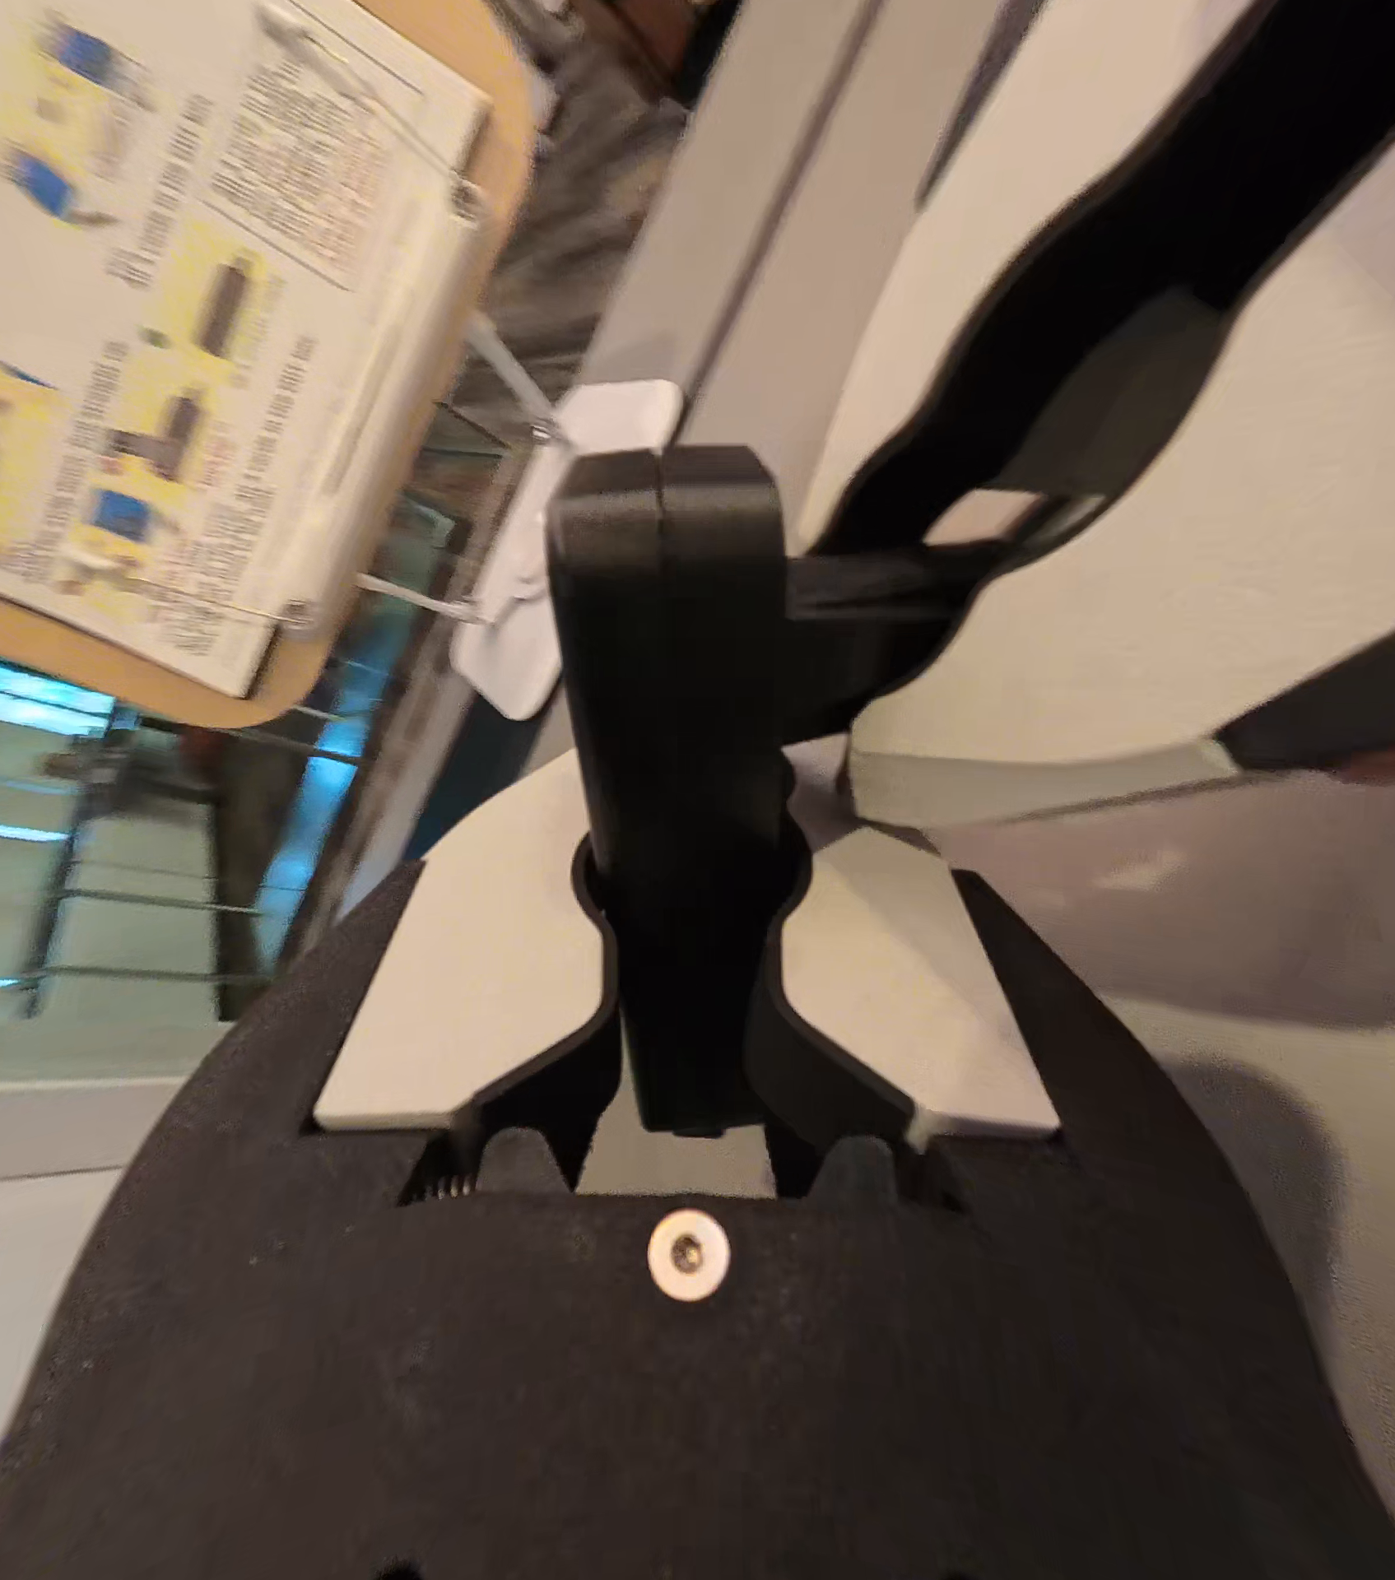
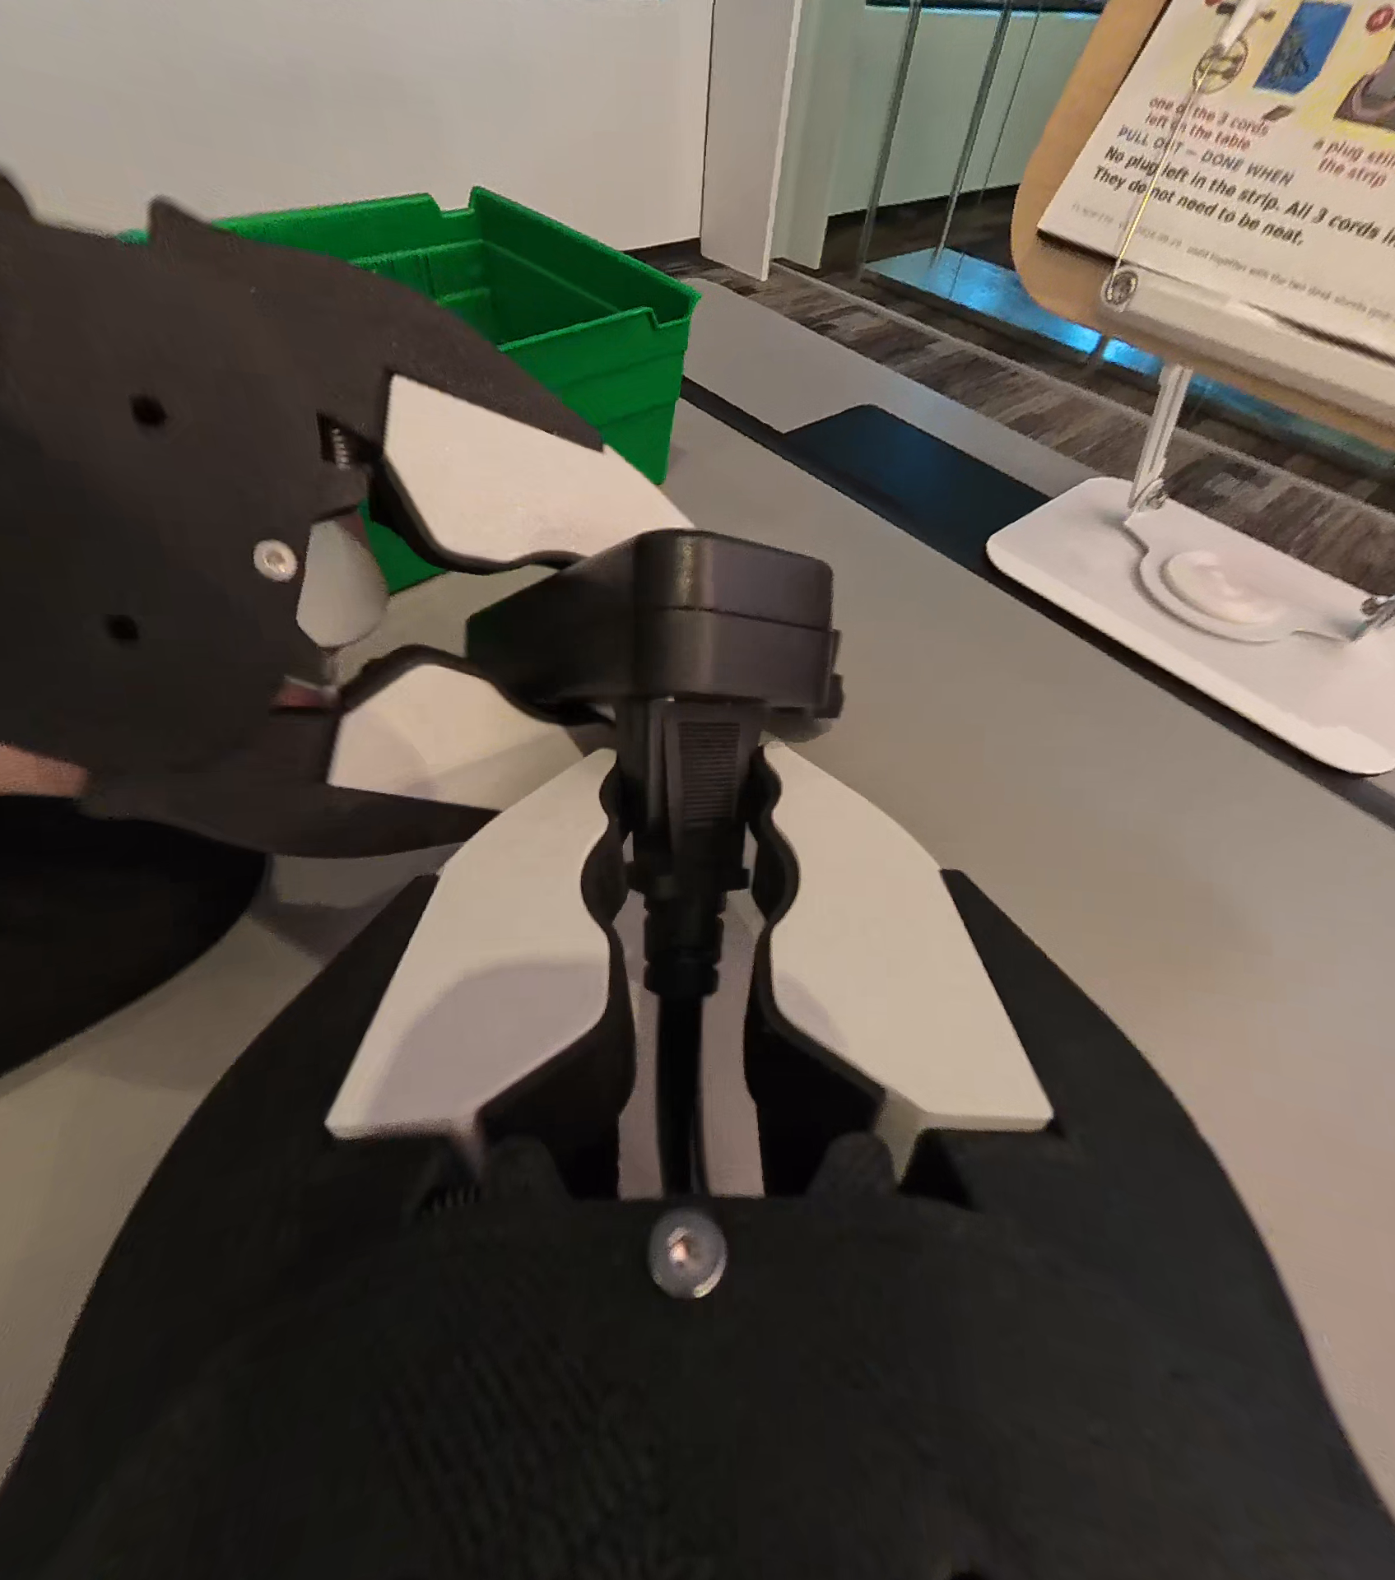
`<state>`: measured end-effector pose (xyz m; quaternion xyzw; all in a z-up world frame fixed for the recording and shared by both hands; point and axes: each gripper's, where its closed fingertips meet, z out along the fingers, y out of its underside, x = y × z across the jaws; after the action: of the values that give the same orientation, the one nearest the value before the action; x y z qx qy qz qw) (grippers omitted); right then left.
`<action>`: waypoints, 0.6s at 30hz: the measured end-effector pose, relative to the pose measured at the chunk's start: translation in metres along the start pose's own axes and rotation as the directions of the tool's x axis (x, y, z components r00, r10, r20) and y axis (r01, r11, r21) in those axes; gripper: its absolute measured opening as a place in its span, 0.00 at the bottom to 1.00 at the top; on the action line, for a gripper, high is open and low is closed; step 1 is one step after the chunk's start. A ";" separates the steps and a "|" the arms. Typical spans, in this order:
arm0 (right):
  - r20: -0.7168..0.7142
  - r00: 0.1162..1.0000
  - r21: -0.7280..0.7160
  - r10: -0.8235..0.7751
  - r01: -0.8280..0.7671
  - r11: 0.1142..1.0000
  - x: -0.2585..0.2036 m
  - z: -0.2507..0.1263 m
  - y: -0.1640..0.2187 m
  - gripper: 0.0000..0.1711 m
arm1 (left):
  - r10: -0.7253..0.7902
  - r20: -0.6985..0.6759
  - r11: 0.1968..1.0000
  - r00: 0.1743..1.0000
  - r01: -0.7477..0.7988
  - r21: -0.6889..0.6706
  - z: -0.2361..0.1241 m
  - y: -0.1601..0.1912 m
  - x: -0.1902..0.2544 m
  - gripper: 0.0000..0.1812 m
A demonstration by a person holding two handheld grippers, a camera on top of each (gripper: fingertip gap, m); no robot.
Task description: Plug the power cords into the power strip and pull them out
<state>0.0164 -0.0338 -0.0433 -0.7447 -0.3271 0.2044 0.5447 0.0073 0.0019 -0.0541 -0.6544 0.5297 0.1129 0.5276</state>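
My left gripper [image 1: 676,821] is shut on a black power strip [image 1: 668,616] and holds it above the table. In the right wrist view the strip [image 2: 719,616] lies crosswise in that gripper [image 2: 591,633]. My right gripper [image 2: 689,769] is shut on a black plug [image 2: 706,769], and its cord [image 2: 676,1069] runs back between the fingers. The plug's front sits against the strip's face and its prongs are hidden. In the left wrist view the plug [image 1: 865,590] meets the strip from the right, held by the right gripper [image 1: 890,607].
A green bin [image 2: 574,325] stands on the grey table [image 2: 1104,940] behind the left gripper. A printed sheet [image 2: 1318,171] on a board rests on a white stand [image 2: 1190,633] at the right; it shows in the left wrist view [image 1: 163,299] too.
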 end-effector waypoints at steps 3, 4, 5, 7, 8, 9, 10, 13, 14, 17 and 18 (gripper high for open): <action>-0.004 0.999 0.017 0.034 -0.034 0.999 0.001 0.001 -0.003 0.15 | 0.020 0.058 1.000 0.998 -0.020 0.010 0.007 -0.003 -0.009 0.16; -0.015 0.999 0.017 0.028 -0.028 0.999 0.004 0.002 -0.003 0.15 | 0.026 0.055 1.000 0.998 -0.026 0.009 0.010 -0.004 -0.009 0.16; -0.017 0.999 0.017 0.031 -0.031 0.999 0.006 0.002 -0.002 0.16 | 0.028 0.047 1.000 0.998 -0.028 0.014 0.012 -0.004 -0.009 0.16; 0.004 0.999 0.034 0.052 -0.052 0.998 0.009 0.001 -0.001 0.16 | -0.029 0.012 1.000 1.000 0.029 -0.008 0.016 -0.003 -0.009 0.16; 0.013 0.998 0.060 0.067 -0.068 0.996 0.011 -0.001 -0.002 0.16 | -0.065 0.001 0.998 0.998 0.065 -0.007 0.018 -0.005 -0.010 0.17; 0.031 0.996 0.093 0.084 -0.087 0.992 0.013 -0.004 -0.005 0.16 | -0.109 0.011 0.994 0.994 0.110 -0.007 0.019 -0.006 -0.014 0.16; 0.051 0.994 0.119 0.094 -0.100 0.988 0.014 -0.008 -0.008 0.17 | -0.144 0.015 0.990 0.989 0.144 0.001 0.019 -0.009 -0.016 0.17; 0.077 0.993 0.210 0.094 -0.108 0.972 0.023 -0.019 -0.019 0.16 | -0.251 0.040 0.968 0.967 0.250 0.024 0.021 -0.016 -0.020 0.17; 0.087 0.992 0.224 0.089 -0.106 0.969 0.024 -0.022 -0.021 0.17 | -0.278 0.044 0.960 0.959 0.277 0.029 0.022 -0.017 -0.021 0.17; 0.118 0.990 0.193 0.077 -0.099 0.976 0.024 -0.022 -0.017 0.24 | -0.320 0.056 0.947 0.946 0.317 0.054 0.021 -0.027 -0.019 0.17; 0.132 0.987 0.183 0.092 -0.116 0.976 0.025 -0.023 -0.016 0.24 | -0.324 0.071 0.945 0.944 0.320 0.063 0.021 -0.029 -0.019 0.17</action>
<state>0.0445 -0.0284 -0.0195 -0.6915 -0.2995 0.3084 0.5805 0.0322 0.0263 -0.0329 -0.7134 0.3969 0.0380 0.5762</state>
